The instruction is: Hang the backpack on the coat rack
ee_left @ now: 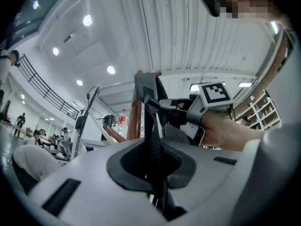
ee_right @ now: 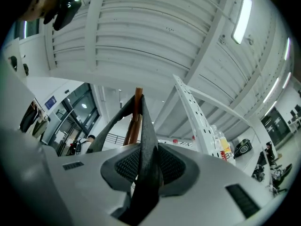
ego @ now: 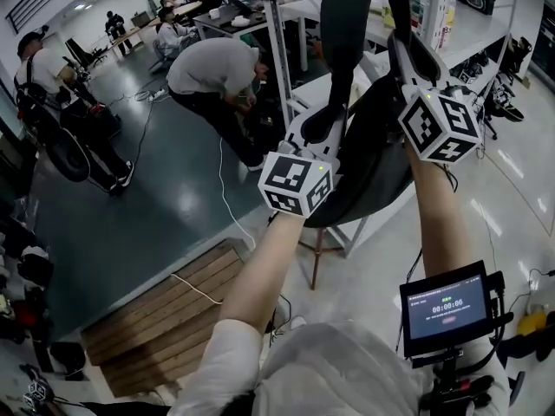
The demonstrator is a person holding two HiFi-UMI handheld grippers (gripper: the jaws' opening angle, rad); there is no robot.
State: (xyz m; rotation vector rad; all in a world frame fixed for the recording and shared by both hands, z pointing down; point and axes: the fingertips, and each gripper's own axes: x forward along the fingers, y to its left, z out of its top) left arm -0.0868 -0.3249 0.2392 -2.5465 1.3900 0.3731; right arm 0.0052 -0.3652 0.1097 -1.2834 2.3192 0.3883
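Note:
The black backpack (ego: 373, 150) hangs between my two raised grippers, close in front of me. My left gripper (ego: 323, 121) is shut on a black strap (ee_left: 153, 140) that runs up from its jaws. My right gripper (ego: 409, 52) is shut on another strap (ee_right: 146, 140), which loops over the top of the coat rack's brown wooden pole (ee_right: 138, 97). In the left gripper view the same pole (ee_left: 136, 119) stands just behind the strap, and the right gripper (ee_left: 188, 108) holds the strap beside it. Only a leg of the coat rack (ego: 315, 263) shows under the bag in the head view.
A wooden pallet (ego: 165, 315) lies on the floor at lower left with a white cable (ego: 227, 202) running past it. A person bends over (ego: 217, 72) just beyond the rack. White shelving (ego: 473, 33) stands at right. A small screen (ego: 447, 306) sits near my right elbow.

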